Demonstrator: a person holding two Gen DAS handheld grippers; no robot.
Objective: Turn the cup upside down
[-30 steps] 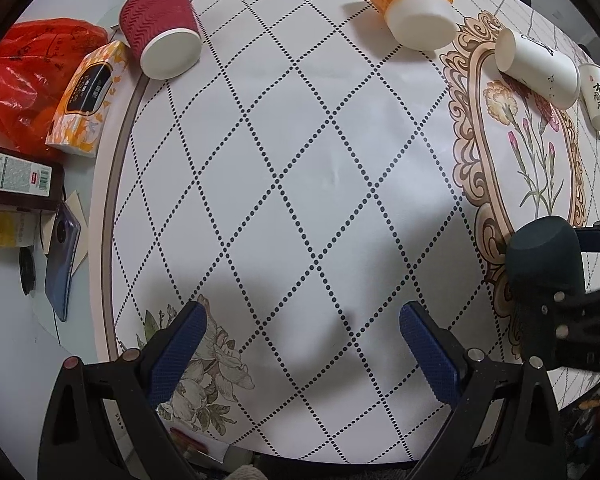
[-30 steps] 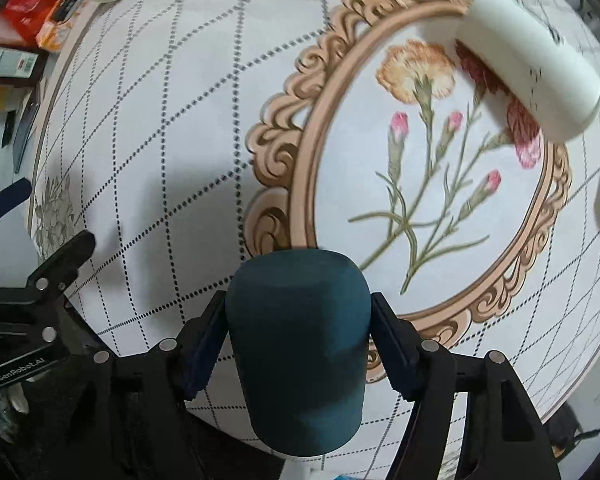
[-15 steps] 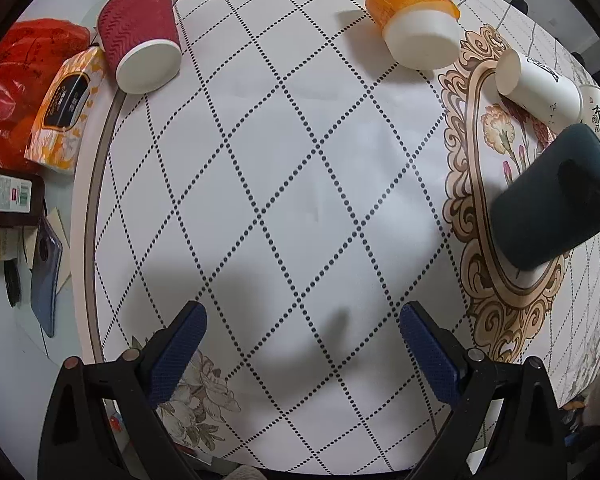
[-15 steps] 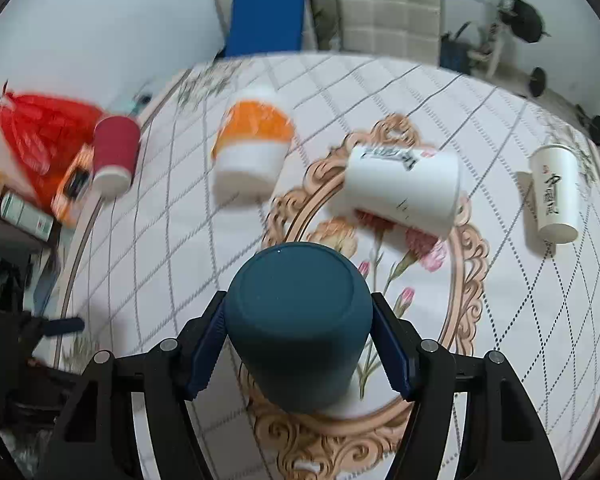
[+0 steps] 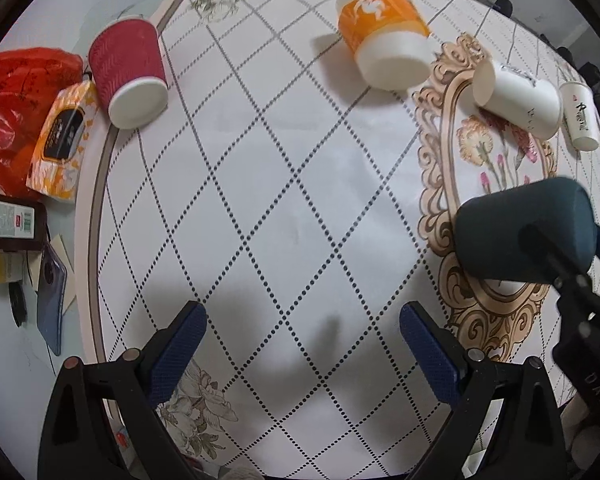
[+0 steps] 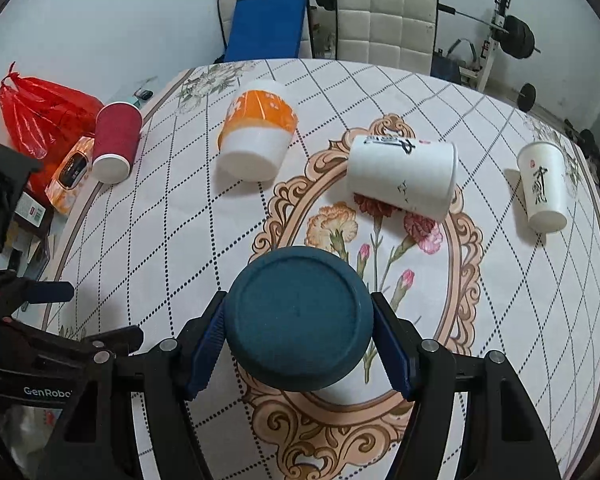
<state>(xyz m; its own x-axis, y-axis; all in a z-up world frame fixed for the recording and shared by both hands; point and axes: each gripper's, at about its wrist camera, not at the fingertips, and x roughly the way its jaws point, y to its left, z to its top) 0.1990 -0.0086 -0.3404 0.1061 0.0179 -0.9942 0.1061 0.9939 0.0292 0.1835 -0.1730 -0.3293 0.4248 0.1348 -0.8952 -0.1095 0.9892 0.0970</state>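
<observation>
My right gripper [image 6: 298,344] is shut on a dark teal cup [image 6: 298,322], its flat base facing the camera, held above the floral oval of the tablecloth. In the left wrist view the teal cup [image 5: 520,232] hangs at the right, tilted, base pointing left. My left gripper [image 5: 302,344] is open and empty over the near part of the table. An orange-and-white cup [image 6: 256,136], a wide white cup [image 6: 404,176], a small white cup [image 6: 542,186] and a red cup [image 6: 114,142] lie on their sides on the table.
A red plastic bag [image 5: 12,104], a tissue pack [image 5: 62,144], a box [image 5: 8,220] and a phone [image 5: 50,300] lie off the left side of the tablecloth. Chairs and gym weights [image 6: 516,36] stand behind the table.
My right gripper has swung the teal cup from over the table's near edge up and round, so its base now faces the camera. The left gripper has drawn back a little.
</observation>
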